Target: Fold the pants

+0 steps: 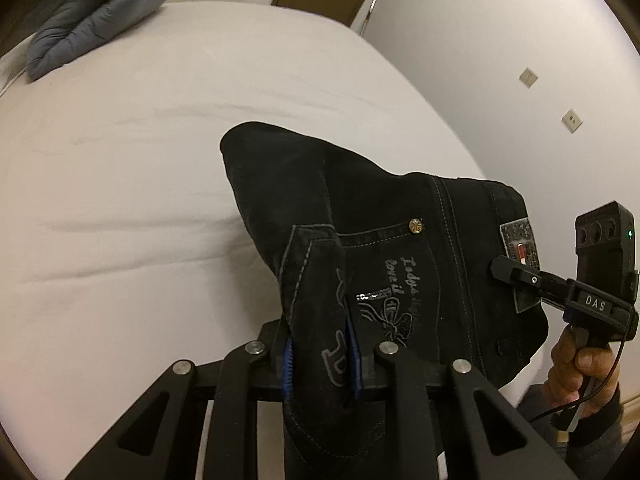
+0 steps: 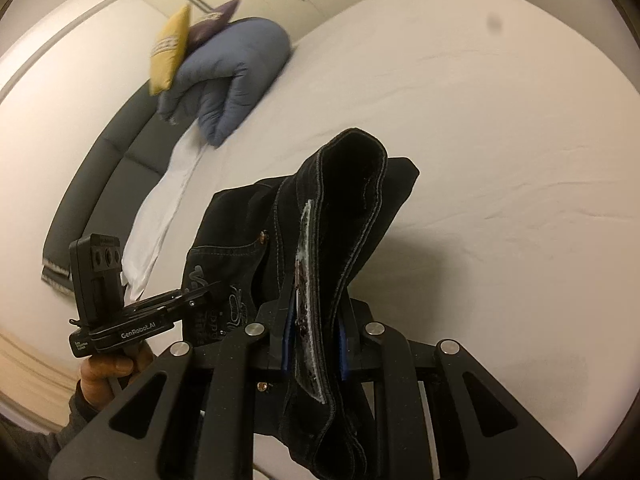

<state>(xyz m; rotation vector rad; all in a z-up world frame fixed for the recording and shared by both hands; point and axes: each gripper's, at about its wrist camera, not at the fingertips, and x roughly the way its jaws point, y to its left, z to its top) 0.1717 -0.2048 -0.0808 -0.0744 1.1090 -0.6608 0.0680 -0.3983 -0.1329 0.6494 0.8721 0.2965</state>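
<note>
Black denim pants [image 1: 360, 208] hang lifted above the white bed, folded along the legs, with grey stitching, a brass rivet and an embroidered back pocket. My left gripper [image 1: 320, 360] is shut on the pocket-side edge of the fabric, which sits between its blue pads. In the left wrist view my right gripper [image 1: 498, 269] bites the waistband beside the leather patch. In the right wrist view the right gripper [image 2: 315, 344] is shut on the waistband of the pants [image 2: 360, 184], patch edge between the pads. My left gripper [image 2: 206, 290] shows at the left, clamped on the pocket area.
A white mattress sheet [image 1: 160, 160] spreads below and beyond. A rolled blue duvet [image 2: 236, 68] with a yellow pillow [image 2: 170, 50] and a purple one lies at the far end, by a dark headboard [image 2: 100, 184]. A wall [image 1: 500, 60] runs along the bed's right side.
</note>
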